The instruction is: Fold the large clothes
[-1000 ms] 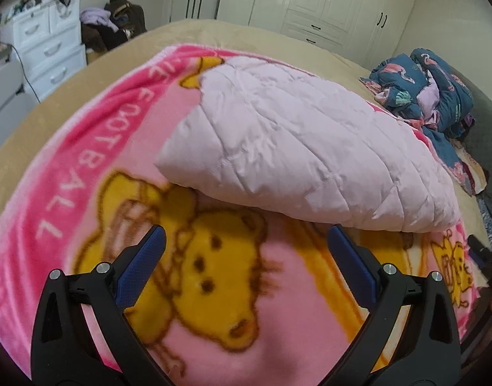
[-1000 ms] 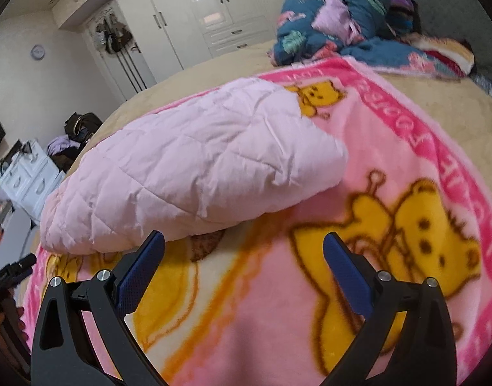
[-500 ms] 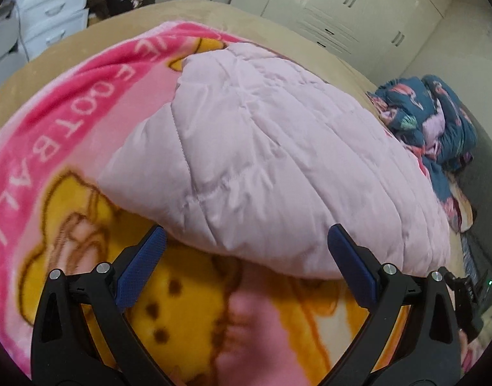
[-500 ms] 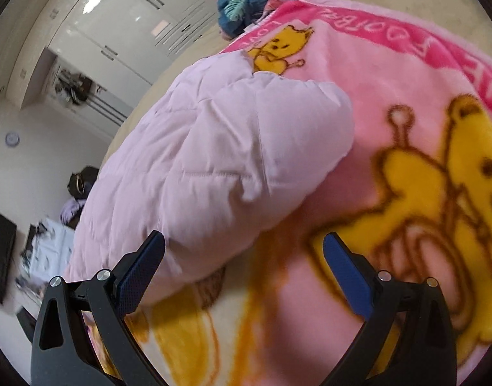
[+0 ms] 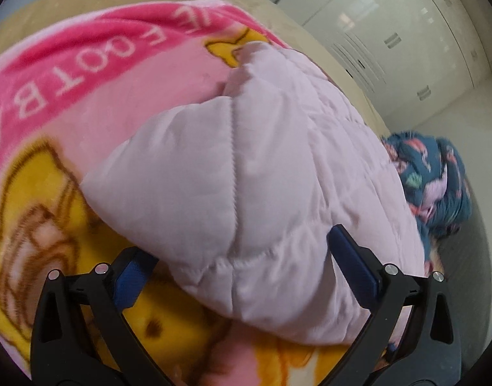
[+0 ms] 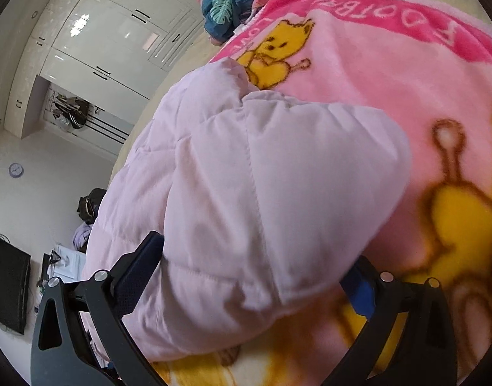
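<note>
A pale pink quilted jacket (image 5: 246,173) lies folded in a thick bundle on a pink cartoon-bear blanket (image 5: 85,64). My left gripper (image 5: 242,257) is open, and the near edge of the bundle bulges between its blue-padded fingers (image 5: 352,267). In the right wrist view the same jacket (image 6: 246,193) fills the middle. My right gripper (image 6: 249,263) is open too, its fingers (image 6: 139,263) straddling the jacket's other near corner. Neither pair of fingers presses the cloth.
The blanket (image 6: 390,64) covers a tan bed. A heap of dark blue patterned clothes (image 5: 435,180) lies at the far side. White wardrobes (image 6: 110,41) line the wall, and a dark screen (image 6: 7,289) stands at the left.
Both grippers have moved forward and down onto the jacket, from well short of it to straddling its near edge. Their jaws stay open throughout.
</note>
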Motion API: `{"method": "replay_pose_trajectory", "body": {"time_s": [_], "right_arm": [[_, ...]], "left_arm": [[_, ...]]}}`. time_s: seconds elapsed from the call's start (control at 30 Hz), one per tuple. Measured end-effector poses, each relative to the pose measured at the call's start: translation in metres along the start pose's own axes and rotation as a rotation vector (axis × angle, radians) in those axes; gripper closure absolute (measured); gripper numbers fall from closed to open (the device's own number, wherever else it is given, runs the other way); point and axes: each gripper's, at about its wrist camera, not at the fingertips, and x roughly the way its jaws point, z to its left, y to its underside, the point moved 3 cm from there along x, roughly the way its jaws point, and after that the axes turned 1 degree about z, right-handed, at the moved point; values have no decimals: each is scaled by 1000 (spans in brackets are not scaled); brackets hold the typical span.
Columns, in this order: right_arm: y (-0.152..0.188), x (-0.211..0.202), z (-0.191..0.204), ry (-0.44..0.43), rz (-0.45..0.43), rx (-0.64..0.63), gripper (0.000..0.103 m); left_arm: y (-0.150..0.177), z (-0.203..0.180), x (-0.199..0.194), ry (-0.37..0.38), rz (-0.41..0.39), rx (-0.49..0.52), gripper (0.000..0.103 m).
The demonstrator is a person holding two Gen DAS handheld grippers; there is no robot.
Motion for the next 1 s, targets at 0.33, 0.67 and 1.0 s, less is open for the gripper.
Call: {"method": "replay_pose_trajectory", "body": {"time_s": [0.33,0.67,1.0], "right_arm": [[-8,17,1,5,-11,-19,4],[-11,20,9,-12,-35,-107,20],[-5,5,55,75,-74,-421,61]], "left_arm": [[-11,12,28,35,-65,-127,8],[-16,6,33,44,-89,-95,11],[-26,-33,10,38,-152,148,61]]}}
